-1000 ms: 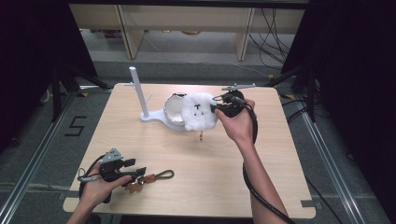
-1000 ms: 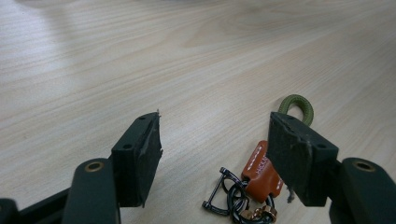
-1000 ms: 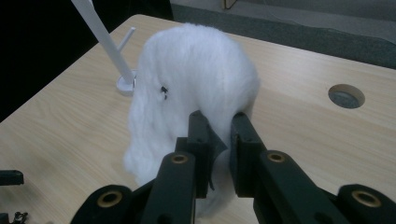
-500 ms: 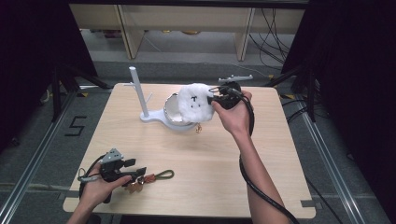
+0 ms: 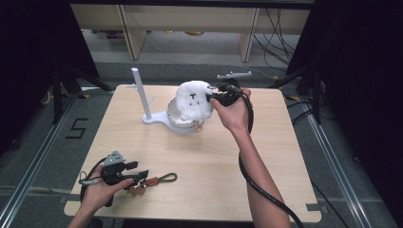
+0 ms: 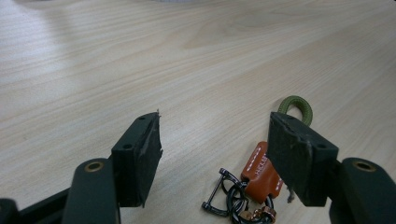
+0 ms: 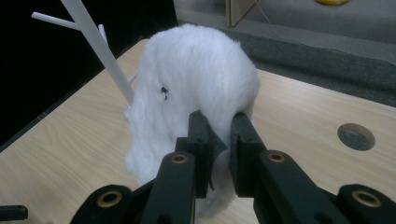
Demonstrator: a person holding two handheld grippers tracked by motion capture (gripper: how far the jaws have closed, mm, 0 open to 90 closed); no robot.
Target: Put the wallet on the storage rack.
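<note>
A white fluffy plush with small black marks hangs above the white dish of a stand. My right gripper is shut on the plush's edge and holds it in the air. The stand's white post with side pegs rises left of the plush. Near the table's front left, my left gripper rests open on the wood. A keychain with an orange leather tag, dark rings and a green loop lies between and just past its jaws.
The wooden table has a round hole near the right gripper. A grey three-cornered plate sits atop the right gripper. Black cable trails along the right forearm. Shelves and dark frames stand behind the table.
The right gripper has carried the plush up and slightly left, toward the stand's post. The left gripper and keychain have stayed put.
</note>
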